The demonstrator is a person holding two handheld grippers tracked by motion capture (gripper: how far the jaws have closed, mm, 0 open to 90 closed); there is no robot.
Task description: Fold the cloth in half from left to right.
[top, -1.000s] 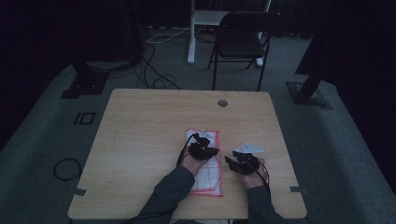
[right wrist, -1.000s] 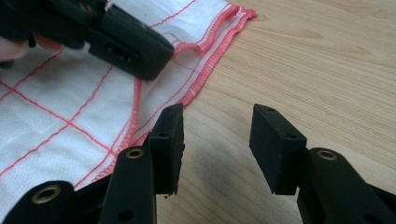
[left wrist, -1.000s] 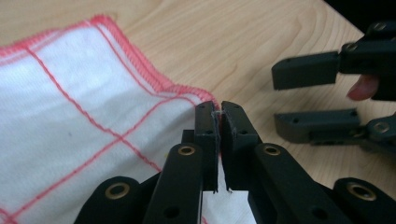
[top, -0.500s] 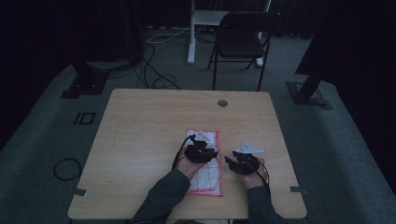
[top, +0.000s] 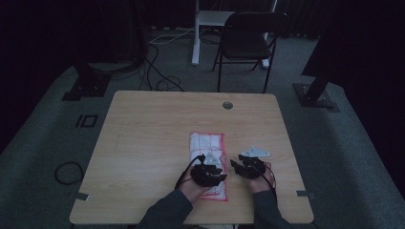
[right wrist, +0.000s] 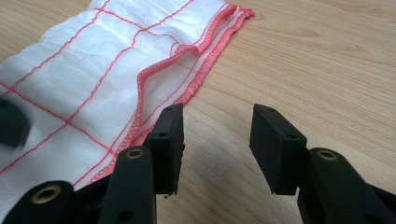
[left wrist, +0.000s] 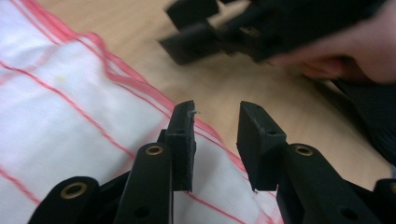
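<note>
- Nearest, at the bottom centre of the high view, two dark sleeves come in, each hand carrying one gripper: two grippers in all.
- The left gripper (top: 208, 172) sits over the lower part of the cloth (top: 208, 153), low in the middle of the frame. Its jaws have just been opening and now stand apart with nothing pinched; in the left gripper view (left wrist: 215, 140) the cloth's red hem runs under the gap without the pads pressing it.
- The right gripper (top: 248, 167) hovers just right of the cloth over bare wood, a grey three-cornered plate (top: 255, 152) on its top. In the right gripper view (right wrist: 217, 147) its jaws are spread, and between them lies nothing but the tabletop; the cloth's edge lies just beside the left-hand jaw.
- One cloth: white with red grid lines and a red stitched border, folded into a long strip, lying flat in the lower middle of the table (top: 143, 143). Its near end is partly covered by the left hand.
- One round cable hole (top: 228, 105) sits near the table's far edge, upper centre.
- On the floor at lower left lies one coiled cable (top: 68, 171).
- Beyond the table stand one dark folding chair (top: 248, 43), top centre, and one white post (top: 196, 33) beside it, with loose cables (top: 160, 76) trailing at upper left.
- Two black stand bases rest on the carpet, one at the upper left (top: 86, 86), one at the right (top: 315, 95).
</note>
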